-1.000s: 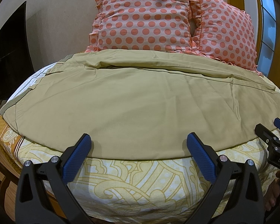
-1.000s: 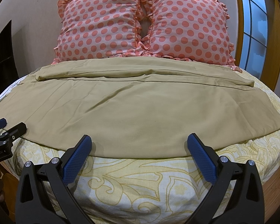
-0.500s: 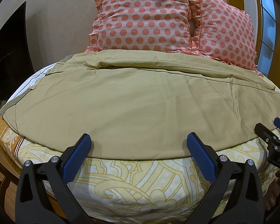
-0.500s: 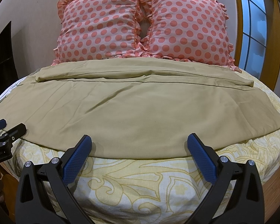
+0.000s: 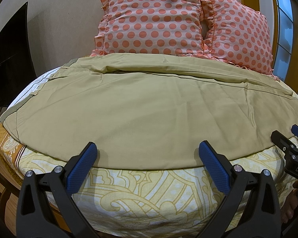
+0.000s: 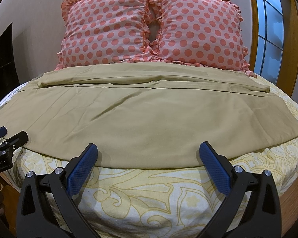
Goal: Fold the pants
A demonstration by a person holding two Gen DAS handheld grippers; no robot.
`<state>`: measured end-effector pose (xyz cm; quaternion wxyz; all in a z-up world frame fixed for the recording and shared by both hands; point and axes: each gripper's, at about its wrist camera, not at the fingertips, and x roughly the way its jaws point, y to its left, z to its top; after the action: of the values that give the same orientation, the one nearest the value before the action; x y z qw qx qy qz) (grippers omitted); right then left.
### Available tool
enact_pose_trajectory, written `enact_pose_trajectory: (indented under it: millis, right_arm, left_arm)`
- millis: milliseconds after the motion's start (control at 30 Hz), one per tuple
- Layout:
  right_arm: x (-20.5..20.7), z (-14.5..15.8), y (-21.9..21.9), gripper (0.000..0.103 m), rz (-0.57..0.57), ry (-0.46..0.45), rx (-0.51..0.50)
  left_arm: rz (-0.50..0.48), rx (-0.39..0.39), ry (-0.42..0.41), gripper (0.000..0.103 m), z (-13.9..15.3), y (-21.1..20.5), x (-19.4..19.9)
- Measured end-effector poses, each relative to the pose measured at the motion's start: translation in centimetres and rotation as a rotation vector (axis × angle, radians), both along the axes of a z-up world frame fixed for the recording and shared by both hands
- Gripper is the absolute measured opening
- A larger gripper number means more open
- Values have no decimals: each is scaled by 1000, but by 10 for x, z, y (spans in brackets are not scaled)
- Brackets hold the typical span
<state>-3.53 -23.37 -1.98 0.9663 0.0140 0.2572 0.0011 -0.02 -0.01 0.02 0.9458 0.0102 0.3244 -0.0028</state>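
Both my left gripper [image 5: 147, 154] and right gripper [image 6: 148, 154] are spreading wide, holding nothing, hovering just before khaki pants [image 5: 141, 115]; only the left view is showing their waistband [image 5: 49, 83].

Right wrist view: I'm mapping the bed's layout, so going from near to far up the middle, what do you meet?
Right claw, open → yellow patterned bedsheet → khaki pants spread flat → folded-over pant leg → two polka-dot pillows → wall.
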Motion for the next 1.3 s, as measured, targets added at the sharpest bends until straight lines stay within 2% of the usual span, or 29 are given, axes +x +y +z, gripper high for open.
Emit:
enact_pose_trajectory:
  millis: [400, 500, 567, 633, 733, 833, 900, 1000, 1033, 1067, 1133, 1200, 1300]
  right_arm:
    - [-3, 0, 1, 102, 10, -12, -2]
    - [2, 2, -1, 102, 31, 16, 0]
    - [7, 12, -10, 102, 35, 34, 16]
    - [14, 31, -24, 102, 24, 7, 33]
    - [54, 68, -61, 102, -64, -3, 28]
    - [115, 84, -98, 102, -182, 82, 39]
    - [174, 87, -137, 102, -278, 170, 105]
    - [247, 81, -194, 81, -404, 266, 276]
    - [263, 78, -208, 71, -437, 286, 311]
    - [287, 71, -226, 68, -496, 316, 356]
    - [316, 62, -246, 68, -581, 342, 373]
    - [346, 53, -261, 68, -666, 356, 337]
    - [373, 39, -272, 70, -730, 386, 300]
  left_arm:
    - [-8, 2, 6, 101, 1, -3, 1]
    - [-16, 1, 26, 101, 6, 2, 1]
    - [-19, 1, 39, 101, 12, 2, 4]
    - [-13, 2, 3, 101, 24, 8, 2]
    - [7, 15, -43, 101, 43, 13, 13]
    - [31, 29, -72, 101, 57, 15, 32]
    - [47, 33, -72, 101, 61, 15, 45]
    - [53, 1, -57, 101, 62, 16, 64]
    - [55, -2, -55, 101, 62, 15, 67]
    - [59, -1, -51, 101, 61, 14, 71]
    - [66, 6, -43, 101, 58, 14, 80]
    - [69, 11, -34, 101, 55, 13, 89]
    - [78, 24, -16, 101, 49, 12, 99]
